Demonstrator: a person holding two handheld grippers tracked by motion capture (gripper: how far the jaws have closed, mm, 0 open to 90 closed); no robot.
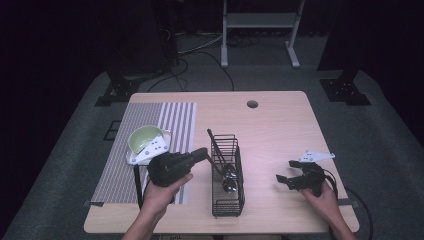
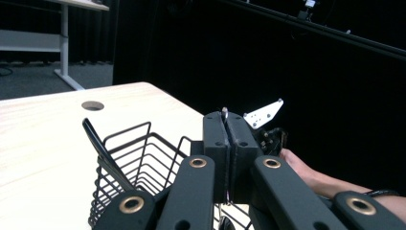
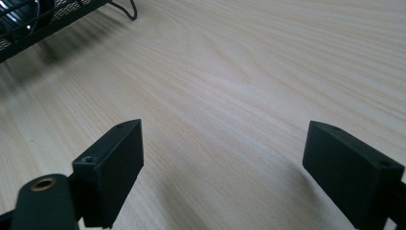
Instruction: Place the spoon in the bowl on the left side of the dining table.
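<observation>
My left gripper (image 1: 204, 153) is held just left of a black wire basket (image 1: 227, 192) at the table's middle, with its jaws pointing toward the basket. In the left gripper view its pads (image 2: 214, 139) are pressed together on a thin metal utensil (image 2: 224, 112), whose tip pokes out above them. The basket (image 2: 143, 143) lies just beyond the jaws. A black utensil handle (image 1: 214, 142) leans out of the basket's far end, and shiny metal pieces (image 1: 229, 172) lie inside it. My right gripper (image 1: 285, 171) rests low near the table's right front, open, with bare wood between its jaws (image 3: 225, 153).
A pale green bowl (image 1: 142, 136) sits on a striped mat (image 1: 170, 117) at the table's left, behind my left gripper. There is a cable hole (image 1: 252, 104) near the far edge. A corner of the basket (image 3: 28, 24) lies up and left of the right jaws. Beyond the table stands a white frame (image 1: 260, 20).
</observation>
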